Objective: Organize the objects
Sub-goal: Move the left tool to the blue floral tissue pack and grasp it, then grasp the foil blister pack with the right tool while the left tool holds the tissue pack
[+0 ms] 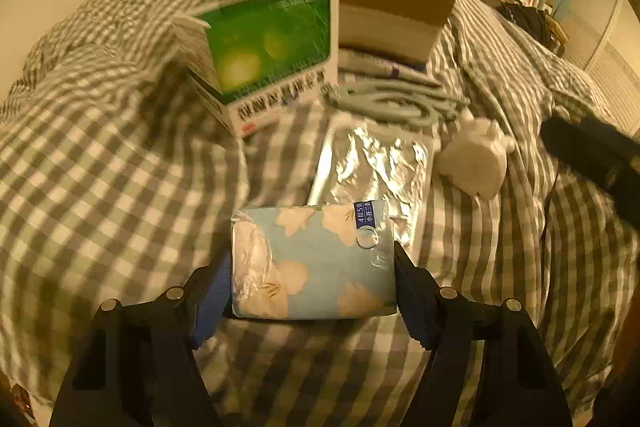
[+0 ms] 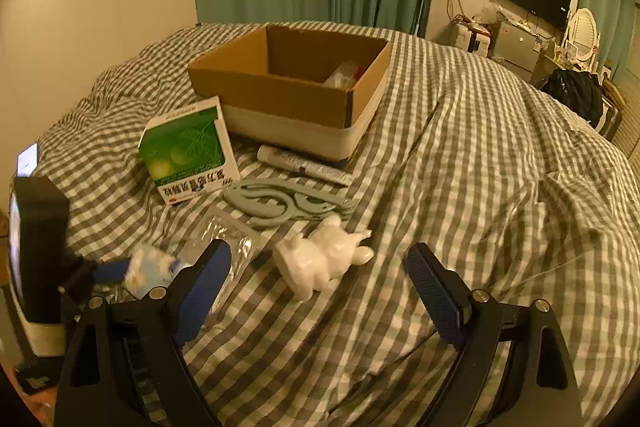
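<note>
Left tongs (image 1: 314, 275) clenched on a soft light-blue plastic tissue pack with cream flower print (image 1: 316, 263), lower centre of left wrist frame, long axis running left-right across the frame, above the grey-white gingham bed cover (image 1: 120, 187). Right tongs (image 2: 318, 267) released, spread wide, lower centre, just below a glossy white ceramic animal figurine (image 2: 320, 259) lying on its side.

Crinkled glossy plastic wraps the tissue pack (image 1: 316, 263); shiny creased foil pouch (image 1: 376, 163) at its twelve o'clock; matt corrugated cardboard box (image 2: 280, 83); soft woven checked bedcover (image 2: 480, 167).
</note>
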A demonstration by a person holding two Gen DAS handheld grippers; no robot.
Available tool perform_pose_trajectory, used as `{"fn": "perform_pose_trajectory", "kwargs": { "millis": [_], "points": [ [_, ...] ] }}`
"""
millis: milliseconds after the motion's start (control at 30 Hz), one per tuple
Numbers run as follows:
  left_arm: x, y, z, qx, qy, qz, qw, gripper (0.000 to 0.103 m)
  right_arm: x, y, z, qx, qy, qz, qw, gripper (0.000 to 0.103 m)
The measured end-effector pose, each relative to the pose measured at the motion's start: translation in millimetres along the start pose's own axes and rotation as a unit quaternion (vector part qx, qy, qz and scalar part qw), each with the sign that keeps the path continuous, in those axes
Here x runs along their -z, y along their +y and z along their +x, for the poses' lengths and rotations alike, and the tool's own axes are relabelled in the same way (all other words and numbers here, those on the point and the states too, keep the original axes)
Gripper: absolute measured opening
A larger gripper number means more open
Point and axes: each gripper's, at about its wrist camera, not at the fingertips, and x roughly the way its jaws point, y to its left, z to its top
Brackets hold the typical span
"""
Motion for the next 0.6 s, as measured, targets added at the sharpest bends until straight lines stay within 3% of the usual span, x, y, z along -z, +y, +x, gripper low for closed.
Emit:
{"fn": "perform_pose_trajectory", "kwargs": {
  "millis": [133,300,600],
  "points": [
    [-8,6,-21,-0.015,-0.037,0.01,0.9992,0.074,4,9,4,-0.002,0.011,-0.004,1.0,0.09],
    [-23,28,-35,-0.07,-0.071,0.011,0.995,0.074,5,22,10,-0.009,0.025,0.005,1.0,0.09],
    [-32,67,-29,-0.089,-0.084,0.026,0.9921,0.075,5,64,47,-0.052,0.086,0.007,0.995,0.09]
  ]
}}
